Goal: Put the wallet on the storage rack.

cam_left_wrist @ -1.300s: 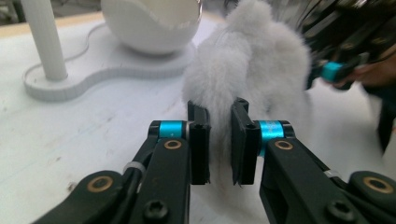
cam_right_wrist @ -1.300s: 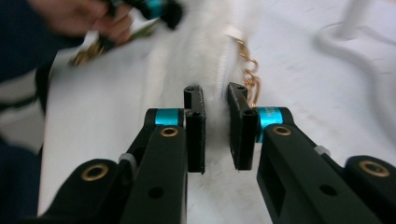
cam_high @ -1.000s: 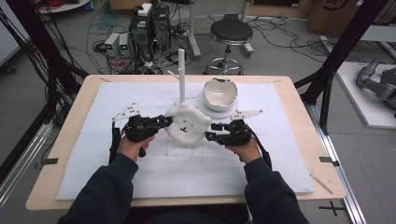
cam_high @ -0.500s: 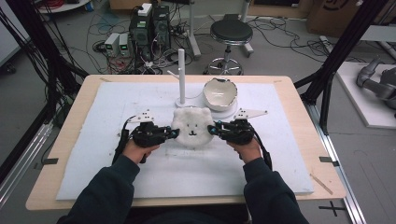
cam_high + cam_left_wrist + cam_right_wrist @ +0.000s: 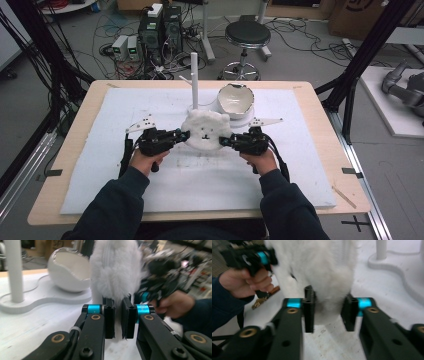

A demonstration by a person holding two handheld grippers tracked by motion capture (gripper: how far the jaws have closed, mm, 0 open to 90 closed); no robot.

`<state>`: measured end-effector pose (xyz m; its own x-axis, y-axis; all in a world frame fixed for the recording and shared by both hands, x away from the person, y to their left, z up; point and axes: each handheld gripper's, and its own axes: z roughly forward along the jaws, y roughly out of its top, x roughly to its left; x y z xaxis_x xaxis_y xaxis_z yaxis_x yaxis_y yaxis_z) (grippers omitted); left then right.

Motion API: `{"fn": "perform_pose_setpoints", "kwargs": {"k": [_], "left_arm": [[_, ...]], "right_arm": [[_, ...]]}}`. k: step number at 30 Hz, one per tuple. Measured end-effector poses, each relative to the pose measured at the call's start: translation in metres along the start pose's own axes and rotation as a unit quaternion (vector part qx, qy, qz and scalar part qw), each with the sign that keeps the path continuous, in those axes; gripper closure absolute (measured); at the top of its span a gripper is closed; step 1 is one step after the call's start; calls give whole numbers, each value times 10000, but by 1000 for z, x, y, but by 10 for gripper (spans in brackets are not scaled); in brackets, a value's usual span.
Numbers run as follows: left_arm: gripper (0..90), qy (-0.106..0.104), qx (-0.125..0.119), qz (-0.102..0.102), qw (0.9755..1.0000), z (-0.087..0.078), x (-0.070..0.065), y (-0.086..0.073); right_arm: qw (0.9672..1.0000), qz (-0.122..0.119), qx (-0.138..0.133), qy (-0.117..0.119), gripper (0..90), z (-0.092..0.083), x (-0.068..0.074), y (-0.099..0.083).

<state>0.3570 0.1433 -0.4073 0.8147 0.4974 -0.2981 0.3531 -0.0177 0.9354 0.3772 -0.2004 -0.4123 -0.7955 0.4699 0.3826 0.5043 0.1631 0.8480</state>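
Note:
A fluffy white plush toy (image 5: 205, 131) with a small face is held upright over the white mat, between both grippers. My left gripper (image 5: 184, 135) pinches its left edge. In the left gripper view the jaws (image 5: 117, 312) stand almost together with fur (image 5: 115, 270) caught at the tips. My right gripper (image 5: 224, 140) is at the toy's right edge. Its jaws (image 5: 328, 310) have just been closing, and the plush (image 5: 319, 270) fills the gap between them, pressed by both pads.
Just behind the toy stands a white base (image 5: 212, 106) with a tall white pole (image 5: 194, 75) and a cracked egg-shaped bowl (image 5: 235, 99). The white mat (image 5: 125, 165) covers most of the wooden table (image 5: 80, 107). Cables, computers and a stool lie beyond the far edge.
The plush came up from lying low on the mat to standing upright with its face toward me. The right gripper's jaws narrowed onto it. Both hands stayed nearly in place.

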Motion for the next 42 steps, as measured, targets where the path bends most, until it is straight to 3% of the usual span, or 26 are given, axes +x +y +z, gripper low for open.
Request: {"fn": "perform_pose_setpoints", "kwargs": {"k": [1,2,5,8,10,11,12,13,14,15,18,20,21,22,23,26,29,30,31,33,35,36,38,39,40,42], "left_arm": [[823,0,0,0,10000,0,0,0],[817,42,211,-1,9998,3,0,-2],[790,122,766,86,9969,14,-3,-9],[630,334,1067,163,9936,17,-3,-10],[557,446,1044,177,9934,15,-2,-9],[516,684,927,211,9931,8,1,-5],[473,684,927,211,9931,8,1,-5],[439,841,847,230,9926,3,4,-2],[439,913,824,263,9921,-1,6,-1],[366,1135,746,288,9903,-9,10,3],[292,1458,666,343,9865,-22,18,8],[266,1575,550,314,9855,-32,24,10],[265,1575,550,314,9855,-32,24,10],[262,1659,513,301,9844,-36,28,10],[260,1738,484,263,9832,-42,32,10],[260,1819,470,211,9820,-46,38,9],[260,1826,426,134,9822,-49,41,8],[260,1819,388,100,9825,-50,42,8],[260,1827,358,88,9825,-51,43,8],[260,1855,343,50,9820,-53,45,8],[260,1878,338,23,9816,-55,47,8],[260,1880,336,-9,9816,-55,48,7],[260,1878,332,-33,9816,-55,48,7],[260,1868,347,-51,9818,-55,49,7],[260,1861,346,-55,9819,-55,49,6],[260,1857,349,-61,9820,-55,49,6]], "right_arm": [[10000,0,0,0,738,0,0,0],[9994,-194,-260,-130,765,-7,3,4],[9981,-358,-432,-261,781,-12,6,6],[9956,-630,-502,-482,789,-18,11,11],[9921,-854,-565,-725,793,-27,12,15],[9894,-983,-578,-895,794,-32,12,18],[9894,-983,-578,-895,794,-32,12,18],[9848,-1173,-569,-1149,794,-43,10,25],[9848,-1173,-569,-1149,794,-43,10,25],[9789,-1390,-539,-1395,794,-51,7,31],[9678,-1767,-356,-1758,794,-60,5,42],[9596,-2005,-186,-1965,793,-64,4,51],[9596,-2005,-186,-1965,793,-64,4,51],[9522,-2185,-67,-2132,793,-68,3,61],[9498,-2233,-47,-2193,793,-69,2,64],[9401,-2398,11,-2424,793,-72,-3,79],[9268,-2603,176,-2701,793,-72,-11,94],[9243,-2628,227,-2760,793,-71,-12,97],[9173,-2739,308,-2875,793,-69,-15,102],[9111,-2809,429,-2986,793,-66,-19,110],[9025,-2943,508,-3104,793,-61,-23,115],[8976,-3018,583,-3159,793,-59,-25,117],[8805,-3218,849,-3376,793,-52,-27,120],[8709,-3349,982,-3461,793,-48,-28,121],[8589,-3528,1109,-3544,793,-44,-29,122],[8498,-3639,1223,-3612,793,-37,-31,122]]}}
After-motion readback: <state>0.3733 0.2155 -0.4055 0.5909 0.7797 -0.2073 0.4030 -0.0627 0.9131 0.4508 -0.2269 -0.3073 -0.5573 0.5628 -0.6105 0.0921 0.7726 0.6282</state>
